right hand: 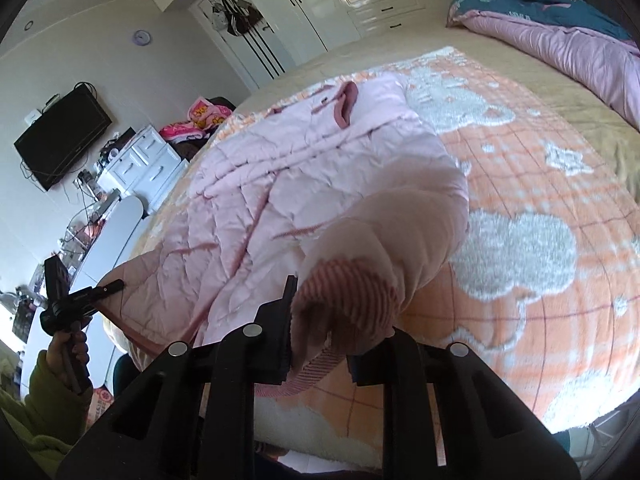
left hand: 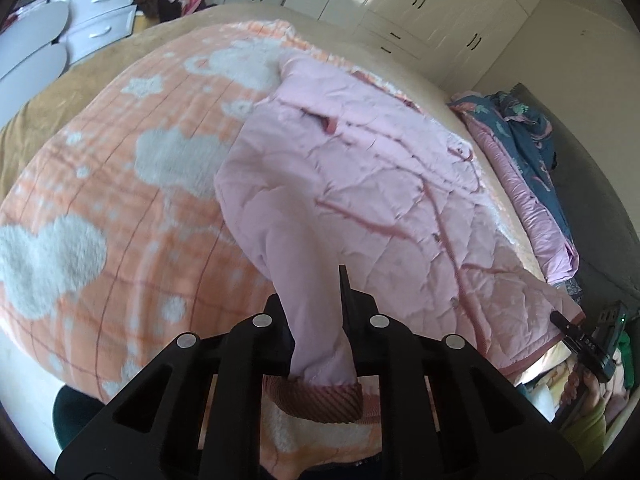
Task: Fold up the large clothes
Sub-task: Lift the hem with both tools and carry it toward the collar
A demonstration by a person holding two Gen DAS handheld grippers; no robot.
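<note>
A pink quilted jacket (left hand: 380, 168) (right hand: 280, 168) lies spread on an orange-and-white blanket (left hand: 100, 168) (right hand: 540, 184) on the bed. In the left wrist view my left gripper (left hand: 316, 300) is shut on one sleeve (left hand: 288, 256), just above its ribbed dark-pink cuff (left hand: 320, 396), with the sleeve raised off the blanket. In the right wrist view my right gripper (right hand: 340, 312) is shut on the other sleeve (right hand: 400, 216) at its ribbed cuff (right hand: 348, 292), also lifted. Each view catches the other gripper at its edge, held by a hand in a green sleeve (left hand: 580, 436) (right hand: 44, 400).
A folded blue-and-pink quilt (left hand: 532, 168) (right hand: 560, 20) lies along one side of the bed. White wardrobes (left hand: 400, 0) stand behind it. A white drawer unit (right hand: 140, 164) and a wall-mounted TV (right hand: 64, 140) are on the other side. Beige sheet (right hand: 580, 92) borders the blanket.
</note>
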